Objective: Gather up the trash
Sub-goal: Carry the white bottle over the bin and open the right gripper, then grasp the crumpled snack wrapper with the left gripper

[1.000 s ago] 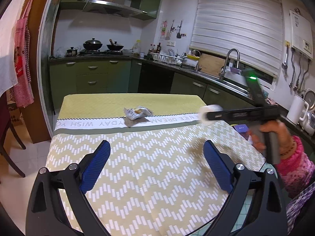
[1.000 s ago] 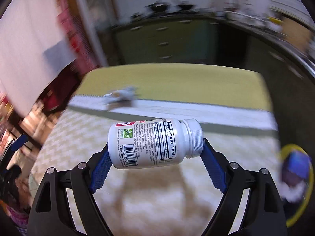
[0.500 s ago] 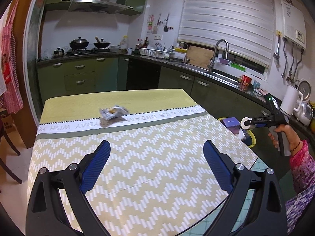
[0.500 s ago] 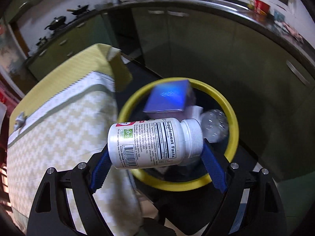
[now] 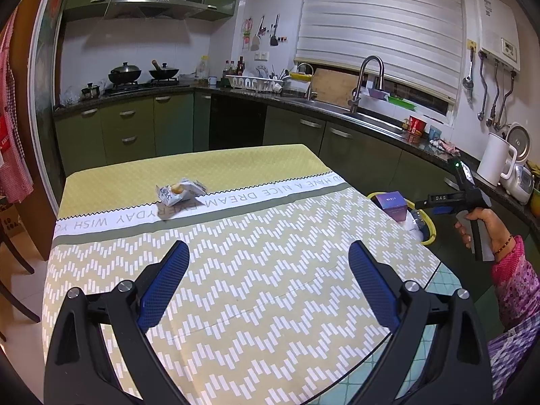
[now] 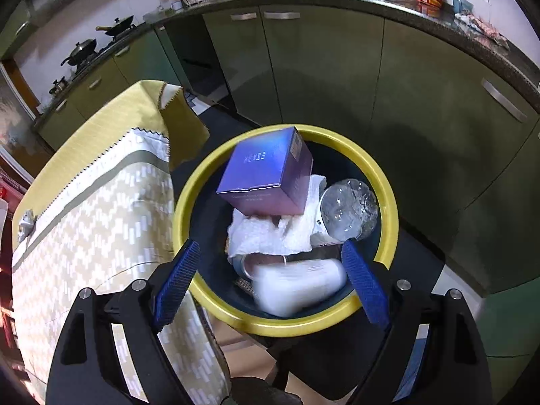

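Yellow-green chevron cloth fills the left wrist view, and your left gripper (image 5: 266, 280) hangs over the near part of the table (image 5: 236, 270) with its jaws spread wide and nothing between them. A second ago this view sat a little further to one side; now it faces the crumpled wrapper (image 5: 180, 190) lying on the white lettered band across the table, well apart from the blue pads (image 5: 165, 280). Off the table's right edge you can see your right hand (image 5: 479, 226) holding the right gripper (image 5: 435, 200) above the yellow-rimmed bin (image 5: 428, 233), where the purple box (image 5: 391, 204) pokes up.

In the right wrist view the change is plain — half a second ago the white supplement bottle was clamped crosswise between the pads, and now the jaws stand released with only air between them. The bottle (image 6: 300, 285) shows as a blurred white shape inside the bin (image 6: 384, 182), low against the near wall, below the white paper towel (image 6: 270, 236) and beside the clear plastic bottle (image 6: 349, 211); the blur suggests it is only now landing. The purple box sits on top of the heap toward the far side.

So that piece counts as binned, by my reading. What is left on the table is the wrapper — your left gripper is already open and aimed at it, so it looks the natural one to fetch next.
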A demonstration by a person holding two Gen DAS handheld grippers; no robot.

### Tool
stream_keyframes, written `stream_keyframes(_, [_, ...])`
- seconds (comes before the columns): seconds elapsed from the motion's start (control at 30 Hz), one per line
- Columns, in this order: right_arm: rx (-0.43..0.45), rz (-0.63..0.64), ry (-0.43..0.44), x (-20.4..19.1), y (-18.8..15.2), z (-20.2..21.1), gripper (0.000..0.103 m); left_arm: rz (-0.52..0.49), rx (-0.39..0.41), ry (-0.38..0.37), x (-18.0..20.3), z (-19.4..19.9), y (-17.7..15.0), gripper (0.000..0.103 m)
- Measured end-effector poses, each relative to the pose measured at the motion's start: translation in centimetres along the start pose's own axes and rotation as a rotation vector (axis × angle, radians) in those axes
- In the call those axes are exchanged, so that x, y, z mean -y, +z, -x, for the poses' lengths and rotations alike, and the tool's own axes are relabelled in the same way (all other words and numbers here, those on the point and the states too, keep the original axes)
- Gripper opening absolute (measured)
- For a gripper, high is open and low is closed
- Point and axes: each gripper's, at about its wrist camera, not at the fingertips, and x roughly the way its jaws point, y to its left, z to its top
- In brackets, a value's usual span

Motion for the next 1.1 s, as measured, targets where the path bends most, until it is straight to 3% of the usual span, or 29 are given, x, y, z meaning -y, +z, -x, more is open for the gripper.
stream_keyframes(0.33, [0.06, 0.047, 0.07, -2.7, -0.8, 2.8, 0.085, -0.004, -0.026, 0.03, -1.8, -1.1, 1.4, 0.09])
stream_keyframes(0.57, [0.064, 0.075, 0.103, -4.0, -1.3, 3.3, 0.086, -0.066, -0.12, 0.059, -5.0, -6.2, 4.5, 0.09])
stream_keyframes(0.87, [0.049, 0.07, 0.091, -3.8, -1.5, 2.6, 0.087, -0.116, -0.206, -0.05, -9.8, -14.0, 7.7, 0.09])
stream_keyframes(1.1, [0.037, 0.058, 0.072, -4.3, -1.2, 2.3, 0.087, -0.219, -0.294, -0.113, -12.5, -19.4, 9.0, 0.09])
